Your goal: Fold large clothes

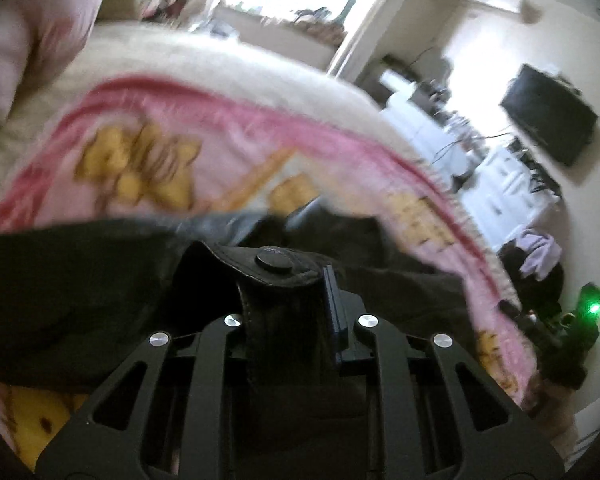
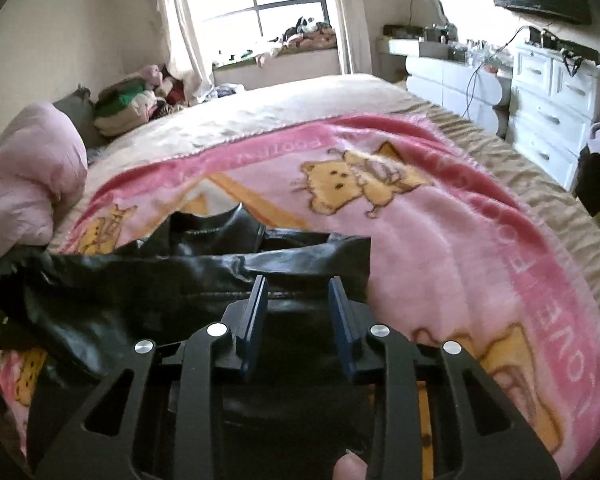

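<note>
The left gripper (image 1: pixel 290 280) is clamped on a snap-button tab (image 1: pixel 274 266) at the edge of the black leather jacket (image 1: pixel 80 288), whose folded leather fills the gap between its jaws, probably so that this edge can be lifted and carried over for a fold. The right gripper (image 2: pixel 298 300) has its jaws partly closed with the jacket's stitched hem (image 2: pixel 204 276) lying between and just ahead of them, though the blue pads (image 2: pixel 256 308) do not visibly press on it. The jacket lies spread on the pink teddy-bear blanket (image 2: pixel 440 240) beyond both sets of jaws, giving a flat, soft bed for folding.
</note>
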The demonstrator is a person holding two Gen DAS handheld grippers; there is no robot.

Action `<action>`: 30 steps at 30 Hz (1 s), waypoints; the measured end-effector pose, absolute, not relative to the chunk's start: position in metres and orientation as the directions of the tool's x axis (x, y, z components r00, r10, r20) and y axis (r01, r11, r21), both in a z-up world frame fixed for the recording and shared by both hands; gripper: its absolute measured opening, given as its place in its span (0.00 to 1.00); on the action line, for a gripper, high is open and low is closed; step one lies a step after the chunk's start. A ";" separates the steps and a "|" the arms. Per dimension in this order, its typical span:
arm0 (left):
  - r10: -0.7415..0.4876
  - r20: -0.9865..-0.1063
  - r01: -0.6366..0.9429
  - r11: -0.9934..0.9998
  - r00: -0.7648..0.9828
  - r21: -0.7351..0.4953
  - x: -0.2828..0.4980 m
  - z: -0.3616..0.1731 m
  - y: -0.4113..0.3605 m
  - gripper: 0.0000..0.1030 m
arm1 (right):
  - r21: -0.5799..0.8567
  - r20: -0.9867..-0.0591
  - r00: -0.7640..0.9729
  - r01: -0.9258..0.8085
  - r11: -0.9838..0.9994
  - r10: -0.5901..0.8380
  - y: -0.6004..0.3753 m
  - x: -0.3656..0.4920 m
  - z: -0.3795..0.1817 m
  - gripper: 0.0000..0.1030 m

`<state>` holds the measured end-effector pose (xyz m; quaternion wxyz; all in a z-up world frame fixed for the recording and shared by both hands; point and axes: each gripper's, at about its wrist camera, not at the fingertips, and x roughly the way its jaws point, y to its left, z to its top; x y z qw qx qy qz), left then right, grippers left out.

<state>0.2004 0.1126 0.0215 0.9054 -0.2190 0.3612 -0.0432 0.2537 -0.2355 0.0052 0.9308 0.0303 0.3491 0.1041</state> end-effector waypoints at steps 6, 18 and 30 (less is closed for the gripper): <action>-0.214 -0.708 -0.148 0.899 0.673 -0.412 0.199 -0.026 0.125 0.12 | 0.126 -0.697 0.683 -0.186 0.974 0.220 -0.218 0.275 -0.013 0.27; -0.228 -0.733 -0.184 0.881 0.641 -0.435 0.200 -0.062 0.136 0.12 | 0.252 -0.803 0.545 -0.056 0.966 0.241 -0.242 0.326 -0.081 0.19; -0.246 -0.705 -0.174 0.867 0.665 -0.467 0.185 -0.038 0.138 0.25 | 0.130 -0.736 0.630 -0.228 0.965 0.248 -0.215 0.278 -0.035 0.43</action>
